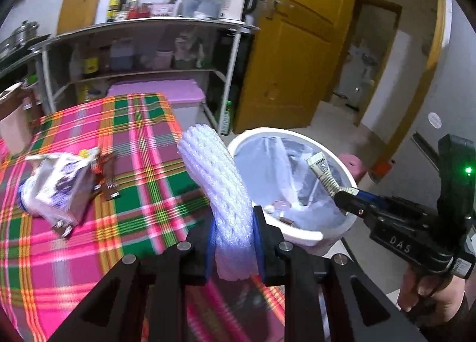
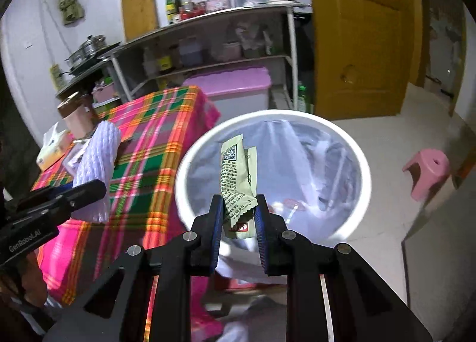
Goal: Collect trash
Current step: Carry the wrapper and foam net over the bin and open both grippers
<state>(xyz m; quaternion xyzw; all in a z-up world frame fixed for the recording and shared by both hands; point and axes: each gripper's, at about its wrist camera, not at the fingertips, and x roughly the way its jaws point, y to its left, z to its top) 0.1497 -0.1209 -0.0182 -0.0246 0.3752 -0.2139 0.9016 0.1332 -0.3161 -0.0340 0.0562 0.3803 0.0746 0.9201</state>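
Note:
My left gripper (image 1: 233, 229) is shut on a white foam net sleeve (image 1: 217, 181) and holds it above the table's right edge, beside the white trash bin (image 1: 300, 236). My right gripper (image 2: 239, 214) is shut on a pale green snack wrapper (image 2: 236, 175) and holds it over the bin (image 2: 367, 181), which is lined with a clear bag. The right gripper also shows in the left wrist view (image 1: 342, 191), over the bin. The foam sleeve shows in the right wrist view (image 2: 95, 160). A crumpled white-and-purple packet (image 1: 56, 187) and brown wrappers (image 1: 107, 175) lie on the plaid tablecloth (image 1: 134, 202).
A metal shelf (image 1: 148, 26) with bottles and a kettle stands behind the table. A lilac-lidded bin (image 1: 178, 92) sits under it. A yellow door (image 1: 297, 44) is at the right. A pink stool (image 2: 427, 169) stands on the floor. A tissue box (image 2: 50, 151) and a cup (image 2: 76, 117) are on the table.

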